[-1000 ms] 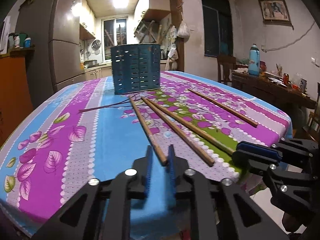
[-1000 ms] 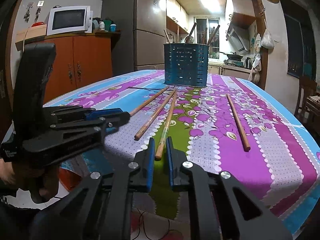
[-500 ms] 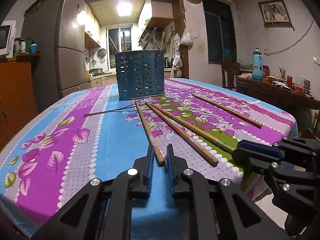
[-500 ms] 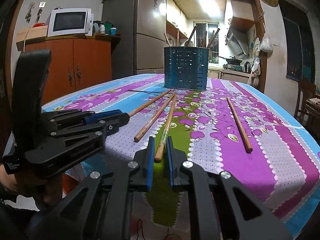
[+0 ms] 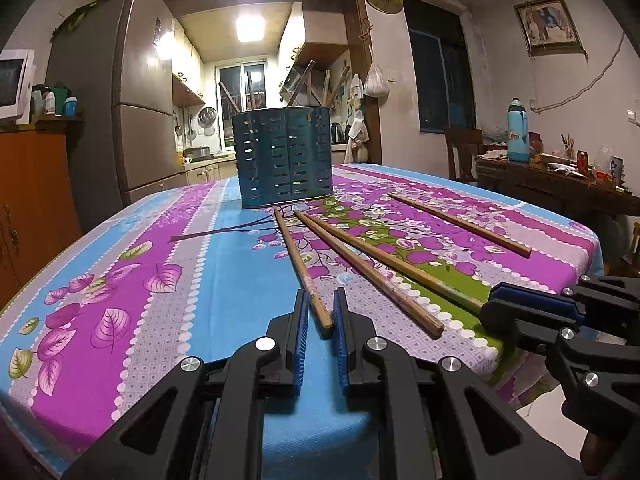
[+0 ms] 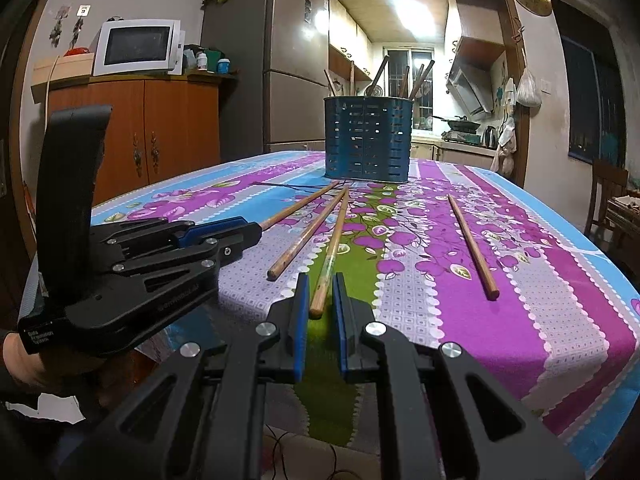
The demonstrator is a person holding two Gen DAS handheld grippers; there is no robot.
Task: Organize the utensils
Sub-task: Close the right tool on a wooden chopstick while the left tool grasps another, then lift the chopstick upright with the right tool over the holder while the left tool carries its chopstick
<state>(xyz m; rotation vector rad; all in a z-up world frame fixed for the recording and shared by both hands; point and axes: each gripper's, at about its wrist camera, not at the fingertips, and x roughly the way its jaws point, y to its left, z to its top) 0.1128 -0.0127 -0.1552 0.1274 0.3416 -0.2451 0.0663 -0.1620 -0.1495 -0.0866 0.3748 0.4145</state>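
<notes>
Several long wooden chopsticks lie on the flowered tablecloth, pointing toward a dark blue slotted utensil holder [image 5: 285,156], also in the right wrist view [image 6: 368,140], which holds several sticks. My left gripper [image 5: 320,304] is slightly open, its pads on either side of the near end of the leftmost chopstick [image 5: 298,258]. My right gripper [image 6: 320,290] is slightly open around the near end of another chopstick [image 6: 334,240]. A third chopstick [image 5: 368,272] lies between them, and another [image 5: 460,224] lies apart at the right. Each gripper shows in the other's view, the right one [image 5: 532,312] and the left one [image 6: 216,232].
The table edge [image 5: 312,432] is just below both grippers. A wooden cabinet [image 6: 136,140] with a microwave [image 6: 136,46] and a fridge [image 6: 256,72] stand at the left. A side table with a blue bottle [image 5: 518,130] stands at the right.
Both grippers have sunk lower toward the table and edged forward, so the chopstick ends now sit deeper between the pads. The chopsticks have not moved.
</notes>
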